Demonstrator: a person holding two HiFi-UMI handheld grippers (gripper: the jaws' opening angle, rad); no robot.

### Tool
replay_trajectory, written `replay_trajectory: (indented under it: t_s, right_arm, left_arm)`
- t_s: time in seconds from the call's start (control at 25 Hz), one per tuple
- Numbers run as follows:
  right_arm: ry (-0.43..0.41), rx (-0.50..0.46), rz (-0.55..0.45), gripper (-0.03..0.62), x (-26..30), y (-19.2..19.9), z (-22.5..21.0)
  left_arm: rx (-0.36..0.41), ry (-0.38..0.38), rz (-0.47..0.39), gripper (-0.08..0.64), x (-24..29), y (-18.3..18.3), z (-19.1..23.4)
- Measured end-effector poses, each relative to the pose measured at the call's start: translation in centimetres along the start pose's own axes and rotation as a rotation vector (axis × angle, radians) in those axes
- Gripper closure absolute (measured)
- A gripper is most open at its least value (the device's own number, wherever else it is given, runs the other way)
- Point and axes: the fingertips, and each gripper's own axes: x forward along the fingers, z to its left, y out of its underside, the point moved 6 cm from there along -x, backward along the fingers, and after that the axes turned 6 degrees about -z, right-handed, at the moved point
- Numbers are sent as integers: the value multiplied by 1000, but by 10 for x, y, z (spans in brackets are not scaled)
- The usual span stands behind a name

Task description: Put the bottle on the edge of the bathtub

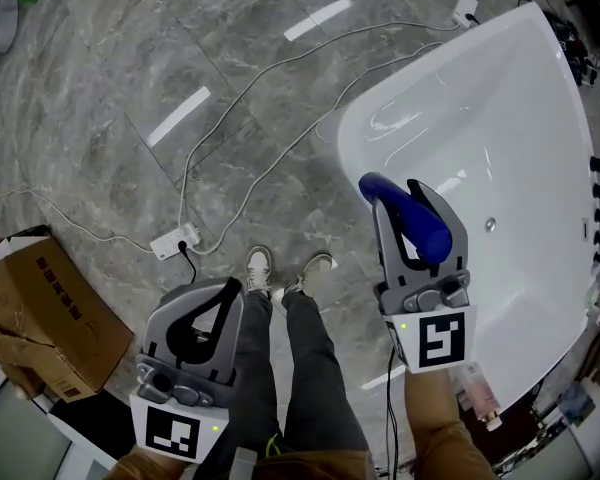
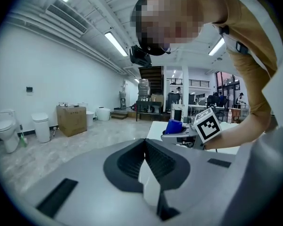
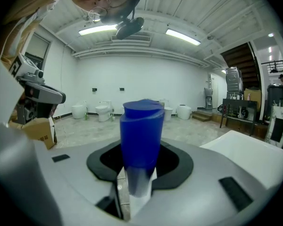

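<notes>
A dark blue bottle point(image 1: 422, 224) sits between the jaws of my right gripper point(image 1: 400, 200), which is shut on its lower part. It hangs over the white bathtub point(image 1: 500, 108) just inside the near left rim, cap end pointing away from me. In the right gripper view the blue bottle point(image 3: 140, 135) stands up out of the right gripper point(image 3: 137, 175), and the bathtub point(image 3: 243, 149) shows low on the right. My left gripper point(image 1: 230, 288) is held low over the floor beside my legs, shut and holding nothing; its own view shows the left gripper point(image 2: 145, 147) with pads meeting.
Grey marble floor lies left of the tub. A power strip point(image 1: 175, 240) and white cables point(image 1: 250, 88) run across it. A cardboard box point(image 1: 40, 313) sits at the lower left. My shoes point(image 1: 258, 266) stand near the tub's end. A pale tube point(image 1: 480, 396) lies by that end.
</notes>
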Motion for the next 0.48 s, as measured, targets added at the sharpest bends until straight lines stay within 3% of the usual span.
replay_trajectory:
  t_s: [0.48]
  right_arm:
    - [-12,-10,10,440,13,25,3]
  left_arm:
    - [-27,-24,24,552,3,24,5]
